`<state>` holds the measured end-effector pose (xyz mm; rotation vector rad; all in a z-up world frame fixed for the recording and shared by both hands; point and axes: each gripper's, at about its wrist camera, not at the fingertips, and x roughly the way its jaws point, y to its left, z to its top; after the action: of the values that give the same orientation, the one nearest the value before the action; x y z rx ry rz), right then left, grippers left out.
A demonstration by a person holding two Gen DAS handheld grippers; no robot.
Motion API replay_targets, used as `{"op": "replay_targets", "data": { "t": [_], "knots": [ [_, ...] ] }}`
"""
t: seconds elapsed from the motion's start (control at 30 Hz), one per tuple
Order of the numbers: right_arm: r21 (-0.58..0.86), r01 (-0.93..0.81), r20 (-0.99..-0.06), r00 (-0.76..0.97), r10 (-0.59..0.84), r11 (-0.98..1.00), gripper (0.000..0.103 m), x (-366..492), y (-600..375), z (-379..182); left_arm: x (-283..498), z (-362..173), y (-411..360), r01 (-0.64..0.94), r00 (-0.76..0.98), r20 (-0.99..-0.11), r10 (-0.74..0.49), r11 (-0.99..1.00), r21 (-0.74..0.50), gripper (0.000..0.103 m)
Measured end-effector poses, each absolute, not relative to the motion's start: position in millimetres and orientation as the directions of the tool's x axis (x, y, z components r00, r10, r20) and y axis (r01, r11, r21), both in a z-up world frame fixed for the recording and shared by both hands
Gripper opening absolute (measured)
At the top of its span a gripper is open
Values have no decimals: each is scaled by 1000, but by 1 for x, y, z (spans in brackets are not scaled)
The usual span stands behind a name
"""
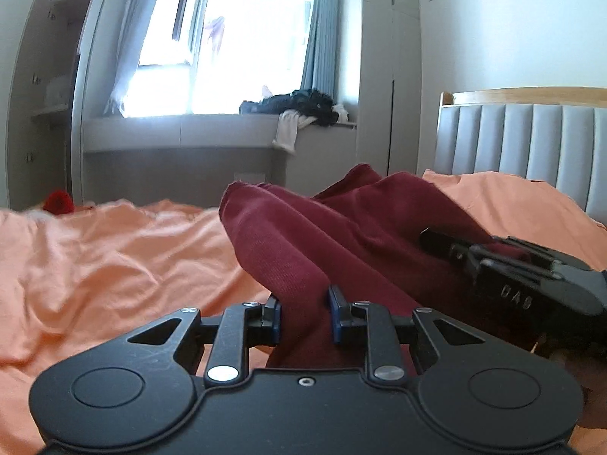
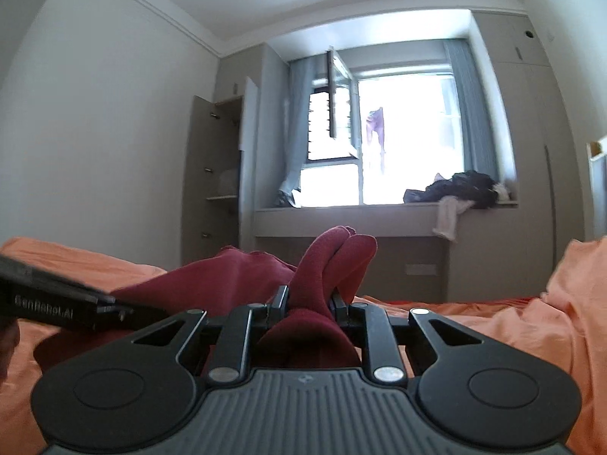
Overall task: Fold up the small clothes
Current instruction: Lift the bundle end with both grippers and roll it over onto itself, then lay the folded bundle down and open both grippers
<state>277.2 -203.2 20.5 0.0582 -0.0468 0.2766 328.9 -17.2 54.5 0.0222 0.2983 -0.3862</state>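
A dark red knit garment [image 1: 326, 235] lies bunched on the orange bed sheet [image 1: 114, 258]. My left gripper [image 1: 305, 313] is shut on a fold of it, cloth pinched between the blue pads. My right gripper [image 2: 309, 303] is shut on another fold of the garment [image 2: 326, 265], which stands up in two humps above the fingers. The right gripper also shows in the left wrist view [image 1: 531, 276], lying on the cloth at the right. The left gripper shows at the left edge of the right wrist view [image 2: 57, 303].
A grey padded headboard [image 1: 531, 144] stands at the right. A window ledge [image 1: 182, 129] beyond the bed carries a pile of dark and white clothes [image 1: 303, 108]. An open cupboard [image 2: 216, 174] stands left of the window. A small red thing [image 1: 57, 201] lies at the bed's far left edge.
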Motion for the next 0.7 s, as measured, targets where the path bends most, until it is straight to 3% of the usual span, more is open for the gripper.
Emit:
{"op": "replay_targets", "data": {
  "t": [0.27, 0.57, 0.7],
  "knots": [
    [130, -239, -95, 963, 252, 962, 22, 309, -217, -8, 351, 31, -18, 315, 869, -364, -334, 943, -111, 27],
    [151, -223, -126, 962, 243, 963, 25, 307, -226, -15, 352, 29, -18, 287, 874, -379, -304, 952, -102, 31],
    [164, -207, -144, 962, 231, 964, 34, 309, -228, -14, 351, 32, -20, 270, 877, -383, -288, 957, -102, 34]
  ]
}}
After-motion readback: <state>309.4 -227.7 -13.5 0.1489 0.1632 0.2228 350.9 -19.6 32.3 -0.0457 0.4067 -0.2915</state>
